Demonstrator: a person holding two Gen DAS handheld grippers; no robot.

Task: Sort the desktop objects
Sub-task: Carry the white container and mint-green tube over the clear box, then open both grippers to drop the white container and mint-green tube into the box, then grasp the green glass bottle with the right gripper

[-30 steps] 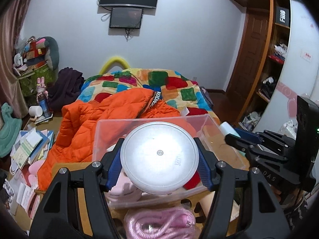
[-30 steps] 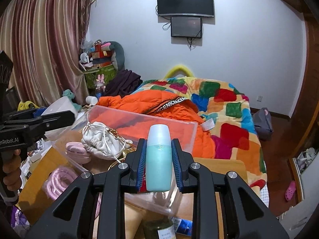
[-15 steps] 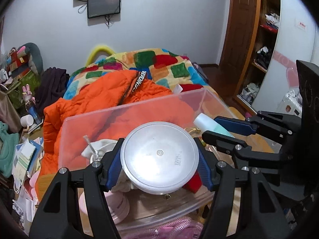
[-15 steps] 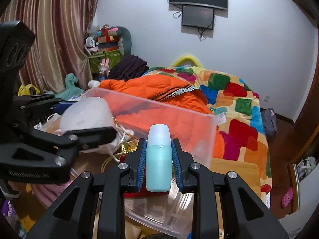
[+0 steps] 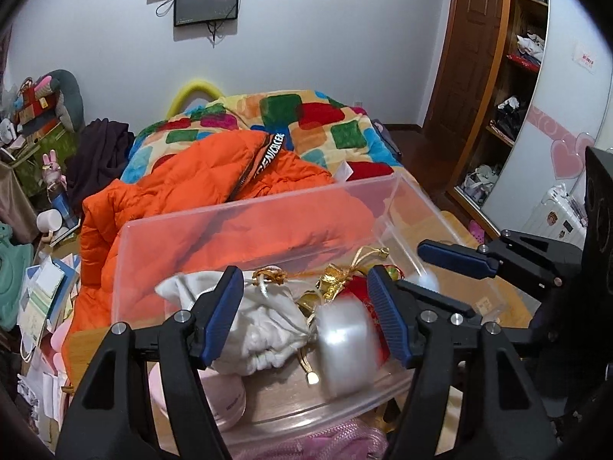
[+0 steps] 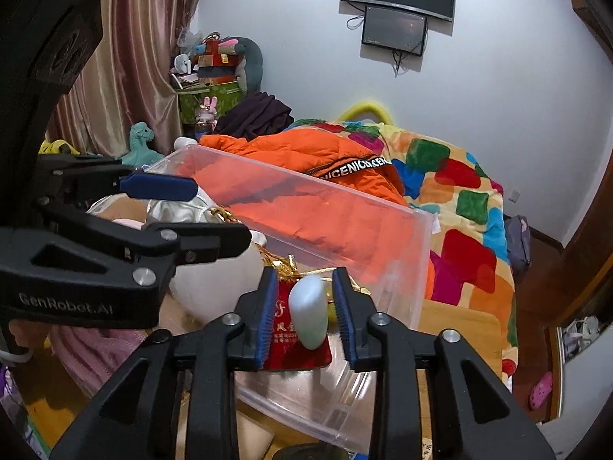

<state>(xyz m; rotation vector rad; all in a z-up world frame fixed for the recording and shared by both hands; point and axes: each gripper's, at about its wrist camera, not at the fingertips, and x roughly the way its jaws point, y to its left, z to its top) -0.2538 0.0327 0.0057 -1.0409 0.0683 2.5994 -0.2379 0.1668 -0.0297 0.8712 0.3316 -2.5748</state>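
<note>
From the left wrist camera, the left hand-held gripper (image 5: 308,314) hangs over a clear plastic bin (image 5: 245,222), its blue-padded fingers (image 5: 226,314) spread wide and gripping nothing. Below and between them a round white lidded jar (image 5: 345,349), blurred, sits free inside the bin, close to the right-hand pad. Beside it lie a white drawstring pouch (image 5: 264,318) and a red and gold pouch (image 5: 356,287) with gold cord. A pink round case (image 5: 226,398) shows through the bin's near wall, and a pink coiled cord (image 5: 325,444) lies at the lower edge. The right hand-held gripper (image 5: 440,272) reaches in from the right, also spread apart. Behind the bin lies an orange puffer jacket (image 5: 199,191) on a bed with a colourful patchwork blanket (image 5: 306,119).

From the right wrist camera, the right hand-held gripper (image 6: 304,310) is released: a pale blue-green bottle with a white cap (image 6: 308,314) stands tilted between the pads with a gap on each side, over the red and gold pouch (image 6: 283,329) inside the clear plastic bin (image 6: 417,268). The left hand-held gripper (image 6: 207,214) enters from the left, fingers apart, above the white jar (image 6: 218,287). The wooden table (image 6: 463,333) shows past the bin's right end.
</note>
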